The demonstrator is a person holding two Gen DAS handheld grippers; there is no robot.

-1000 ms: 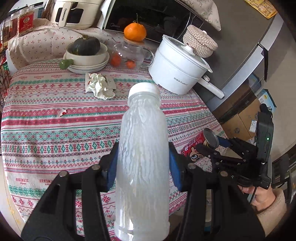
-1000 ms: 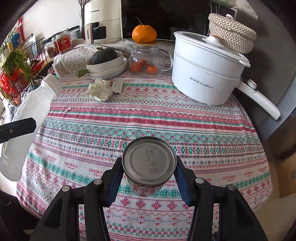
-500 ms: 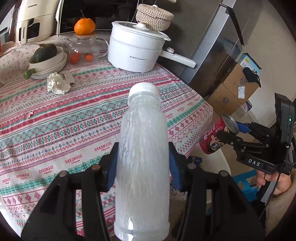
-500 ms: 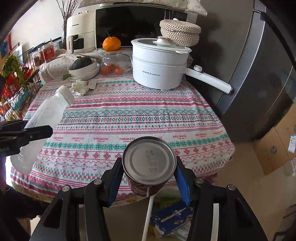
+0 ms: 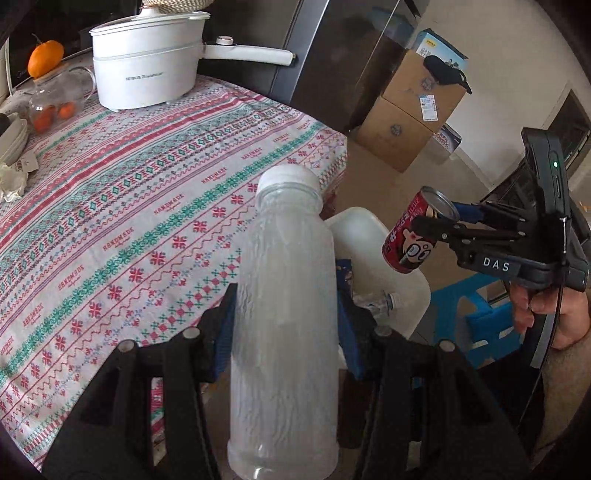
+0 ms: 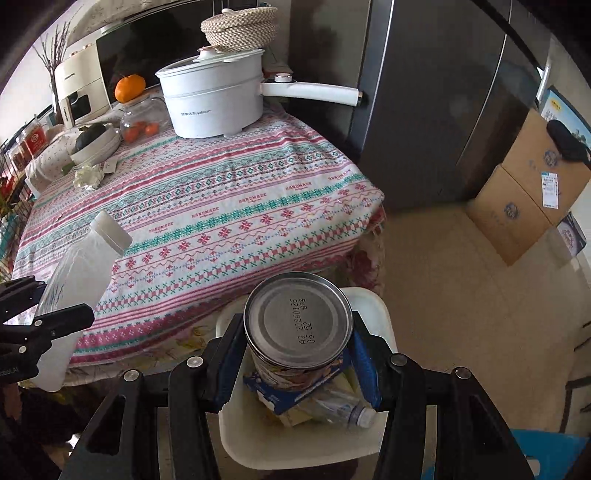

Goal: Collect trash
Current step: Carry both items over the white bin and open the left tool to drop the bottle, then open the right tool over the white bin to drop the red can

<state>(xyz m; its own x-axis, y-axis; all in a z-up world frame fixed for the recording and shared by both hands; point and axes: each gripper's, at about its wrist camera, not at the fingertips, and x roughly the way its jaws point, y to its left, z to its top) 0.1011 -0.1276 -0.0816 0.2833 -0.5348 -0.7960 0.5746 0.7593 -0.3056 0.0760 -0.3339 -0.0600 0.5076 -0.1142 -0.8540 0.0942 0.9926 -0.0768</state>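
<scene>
Striped knit-pattern tablecloth w/ "HANDMADE" repeated in red covers the table; dark fridge stands to the far right, cardboard boxes stacked on the tile floor beyond it. Far side of the table: white pot marked "Royalstar", woven lidded basket on top of it, an orange on a glass jar, white appliance at far left, lettering too small to read.

Left gripper pinches a frosted plastic bottle w/ white cap, blue pads pressed on both sides of its body; bottle is upright in the wrist view, over the near table edge. Right gripper pinches a can, pads tight on both sides; stamped code on the can's metal end reads approx. "20260126", rest unclear. From the left view the can is red w/ a cartoon face, and the right gripper's body reads "DAS".

Can hangs over a white bin on the floor just beside the table's near right corner; inside the bin: a clear bottle and a blue carton.
</scene>
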